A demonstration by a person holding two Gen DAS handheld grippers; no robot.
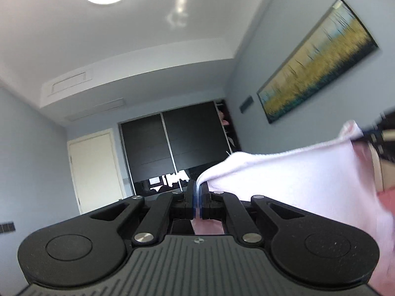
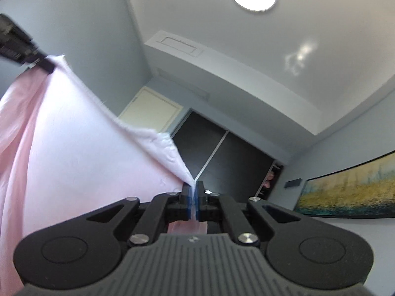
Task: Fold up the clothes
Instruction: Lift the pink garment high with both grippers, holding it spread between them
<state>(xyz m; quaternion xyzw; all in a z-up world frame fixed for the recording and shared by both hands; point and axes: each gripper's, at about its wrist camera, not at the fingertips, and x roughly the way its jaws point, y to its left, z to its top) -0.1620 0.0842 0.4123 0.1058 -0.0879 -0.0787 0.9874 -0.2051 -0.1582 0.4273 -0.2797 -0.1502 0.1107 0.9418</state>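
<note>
Up in the air between your two hands, the pale pink cloth (image 1: 296,177) hangs stretched, with your left gripper (image 1: 197,190) clamped tight on one corner and your right gripper (image 2: 192,192) pinching the other, both aimed toward the dark wardrobe (image 1: 177,145).

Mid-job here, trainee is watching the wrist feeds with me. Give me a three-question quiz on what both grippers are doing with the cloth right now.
1. True or false: the left gripper is shut on the pink cloth.
2. What does the right gripper pinch? A) a corner of the cloth B) the painting C) nothing
3. Fill in: the cloth's top edge runs between the two ____.

Key: 1 true; 2 A; 3 grippers.
</note>
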